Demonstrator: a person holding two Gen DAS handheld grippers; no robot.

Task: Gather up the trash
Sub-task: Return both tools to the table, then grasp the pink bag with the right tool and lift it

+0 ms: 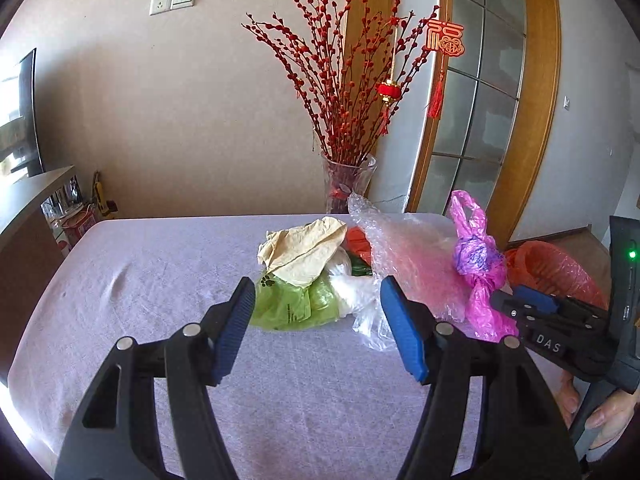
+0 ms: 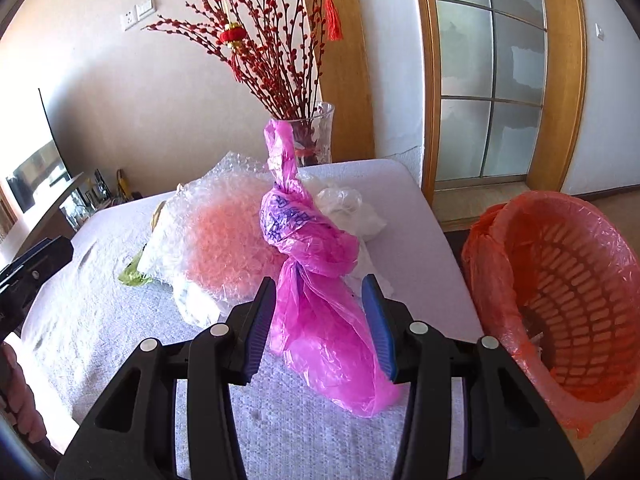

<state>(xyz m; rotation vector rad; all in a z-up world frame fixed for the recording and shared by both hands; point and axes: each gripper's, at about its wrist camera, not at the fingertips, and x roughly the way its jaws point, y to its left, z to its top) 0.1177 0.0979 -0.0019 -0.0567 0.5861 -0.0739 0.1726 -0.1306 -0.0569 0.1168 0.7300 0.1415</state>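
One knotted pink plastic bag (image 2: pixel 316 280) stands at frame centre on the cloth-covered table (image 2: pixel 100 320) between the spread jaws of the right gripper (image 2: pixel 320 312), whose pads flank it without visibly pinching. One orange lined basket (image 2: pixel 568 292) at right is cut off by the frame edge, its contents hard to make out. The left gripper (image 1: pixel 318 312), also spread and empty, faces one heap where bubble wrap (image 1: pixel 404 256) half hides the green bag (image 1: pixel 292 304) and crumpled paper (image 1: pixel 304 248).

Glossy crinkled pink plastic bag (image 2: pixel 320 312), clear bubble wrap (image 2: pixel 224 232), matt woven tablecloth (image 1: pixel 160 280) (slightly rough), slotted plastic basket (image 2: pixel 580 300)
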